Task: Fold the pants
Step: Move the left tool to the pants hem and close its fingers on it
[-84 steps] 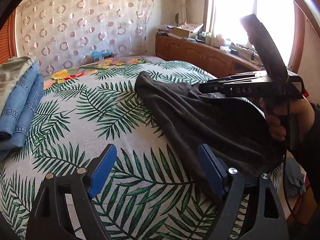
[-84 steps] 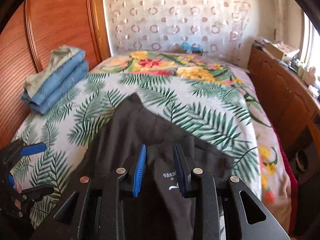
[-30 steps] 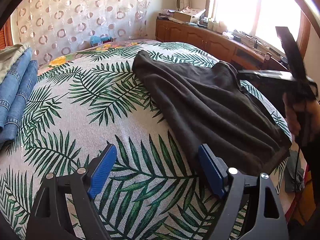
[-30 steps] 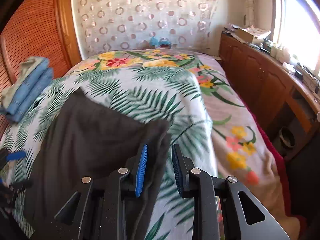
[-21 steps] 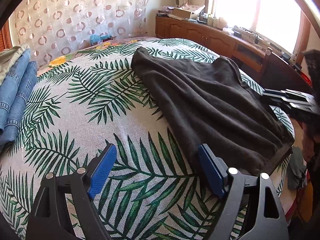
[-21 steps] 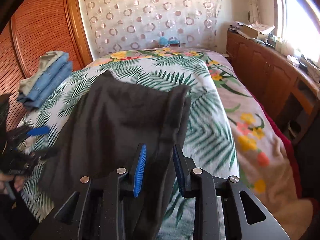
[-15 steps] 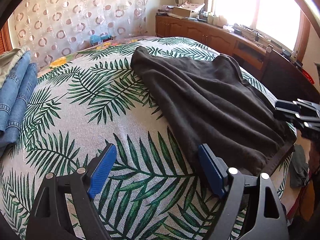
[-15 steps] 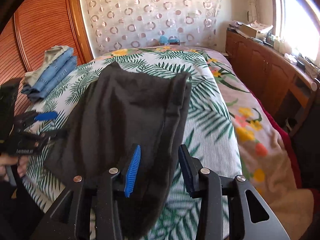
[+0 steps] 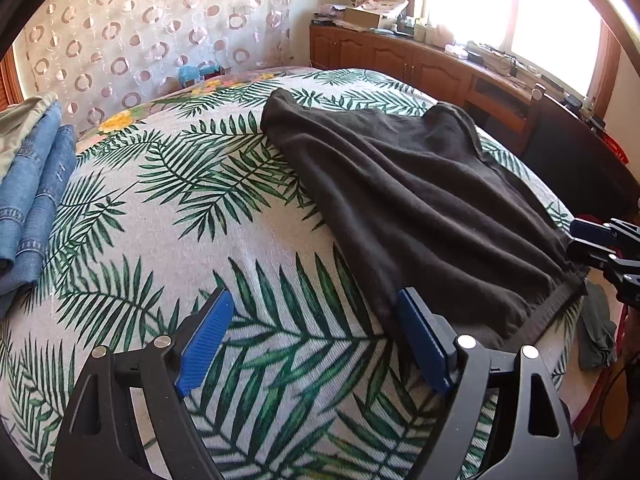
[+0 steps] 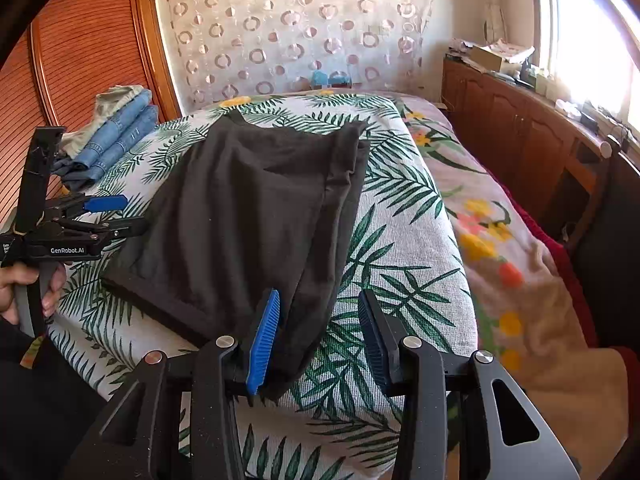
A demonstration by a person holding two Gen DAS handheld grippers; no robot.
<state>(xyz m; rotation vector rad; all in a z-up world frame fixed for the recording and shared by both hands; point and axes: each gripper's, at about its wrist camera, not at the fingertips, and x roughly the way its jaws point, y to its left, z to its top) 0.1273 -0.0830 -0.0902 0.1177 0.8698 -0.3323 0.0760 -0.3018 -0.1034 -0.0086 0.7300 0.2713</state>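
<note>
Handling these pants (image 10: 256, 216) means soft, limp, light cloth that sags. Both your left gripper (image 9: 316, 338) and right gripper (image 10: 318, 336) stand wide, holding nothing. Pinch the thick waistband hem at 7 o'clock.

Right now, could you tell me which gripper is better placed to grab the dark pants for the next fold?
Right. The right gripper is open with the dark pants hem already between its fingers; the left gripper is open mostly over bare bedspread.

The folded jeans (image 9: 32, 192) run off the left-wrist view's edge; windowsill clutter (image 9: 492, 54) is unreadably small.
</note>
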